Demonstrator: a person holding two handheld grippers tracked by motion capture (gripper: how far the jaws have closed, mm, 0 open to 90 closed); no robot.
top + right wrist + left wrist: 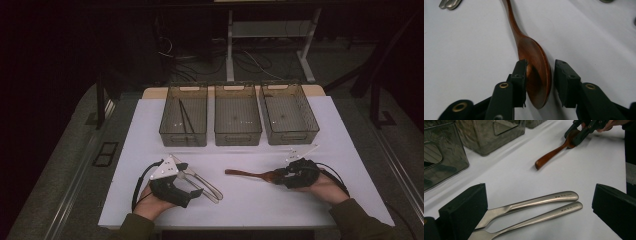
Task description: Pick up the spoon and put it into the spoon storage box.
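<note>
A brown wooden spoon lies on the white table, handle pointing left. My right gripper has its jaws on either side of the spoon's bowl. In the right gripper view one pad touches the bowl and a thin gap shows at the other, so the gripper is open. Two metal utensils lie side by side at the front left. My left gripper stands wide open around their handles without touching them. The left gripper view also shows the spoon and the right gripper farther off.
Three dark translucent bins stand in a row at the back: left, middle, right. Thin dark sticks lie in the left bin. A pale thin item lies just behind the right hand.
</note>
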